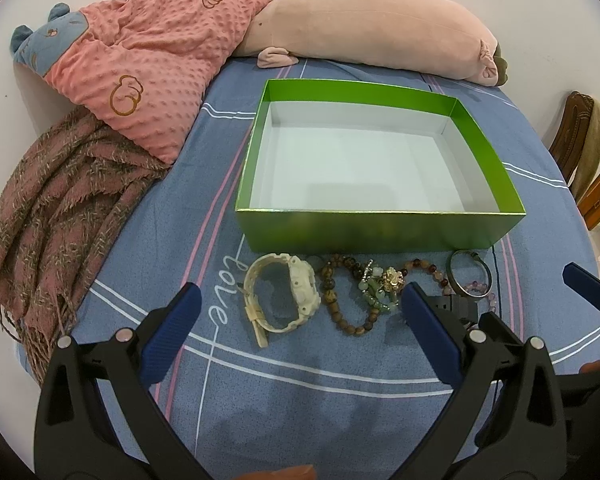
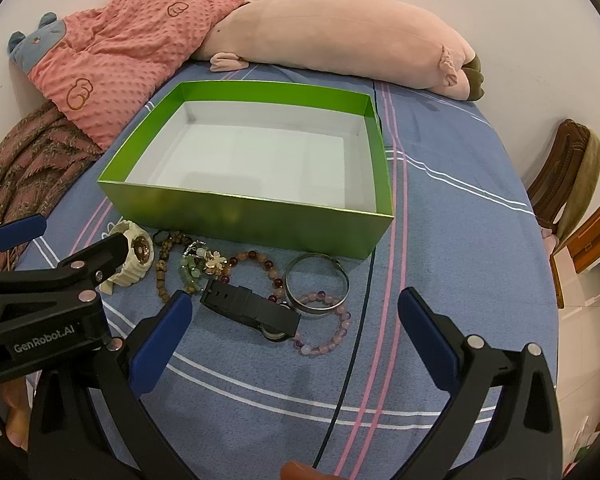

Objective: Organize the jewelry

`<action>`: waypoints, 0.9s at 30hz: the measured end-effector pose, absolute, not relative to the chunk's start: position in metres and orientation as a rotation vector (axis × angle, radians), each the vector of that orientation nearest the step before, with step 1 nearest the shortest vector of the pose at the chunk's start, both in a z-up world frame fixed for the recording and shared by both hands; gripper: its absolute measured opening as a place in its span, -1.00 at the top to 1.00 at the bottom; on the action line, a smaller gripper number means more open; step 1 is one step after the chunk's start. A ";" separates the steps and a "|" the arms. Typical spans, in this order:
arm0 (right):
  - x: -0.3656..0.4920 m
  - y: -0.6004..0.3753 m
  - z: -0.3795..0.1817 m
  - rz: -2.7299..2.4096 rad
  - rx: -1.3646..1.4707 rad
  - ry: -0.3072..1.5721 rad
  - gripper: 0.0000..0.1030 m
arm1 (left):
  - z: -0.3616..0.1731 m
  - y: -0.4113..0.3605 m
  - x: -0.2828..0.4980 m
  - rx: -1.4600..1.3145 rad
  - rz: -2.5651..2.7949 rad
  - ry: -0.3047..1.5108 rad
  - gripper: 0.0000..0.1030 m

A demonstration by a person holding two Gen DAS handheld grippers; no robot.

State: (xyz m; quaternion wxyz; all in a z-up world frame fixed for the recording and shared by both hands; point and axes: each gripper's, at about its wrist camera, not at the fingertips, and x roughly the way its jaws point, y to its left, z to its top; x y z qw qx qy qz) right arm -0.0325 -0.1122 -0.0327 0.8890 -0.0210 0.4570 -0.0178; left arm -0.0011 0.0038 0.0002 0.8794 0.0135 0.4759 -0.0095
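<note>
Now both tongs, left tongs (image 1: 300,320) and right tongs (image 2: 296,320), hang spread wide, holding nothing. Just ahead lies the jewelry; the green box (image 1: 380,228) behind is empty. Next, I think: pinch the white watch (image 1: 282,294).

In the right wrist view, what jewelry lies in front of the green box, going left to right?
Cream watch → brown wooden bead bracelet → green stone bracelet with gold flower → metal bangle.

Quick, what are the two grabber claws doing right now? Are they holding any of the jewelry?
Left gripper: open, holding nothing, above the cream plastic watch.
Right gripper: open, holding nothing, above the black strap watch.
</note>
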 end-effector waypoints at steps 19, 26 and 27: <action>-0.033 -0.111 -0.036 -0.035 -0.045 0.950 -0.97 | -0.001 0.003 -0.003 0.027 -0.020 0.993 -0.96; -0.033 -0.111 -0.036 -0.034 -0.043 0.953 -0.97 | -0.001 0.003 -0.003 0.028 -0.020 0.995 -0.96; -0.033 -0.111 -0.036 -0.033 -0.043 0.953 -0.97 | -0.001 0.003 -0.003 0.027 -0.020 0.995 -0.96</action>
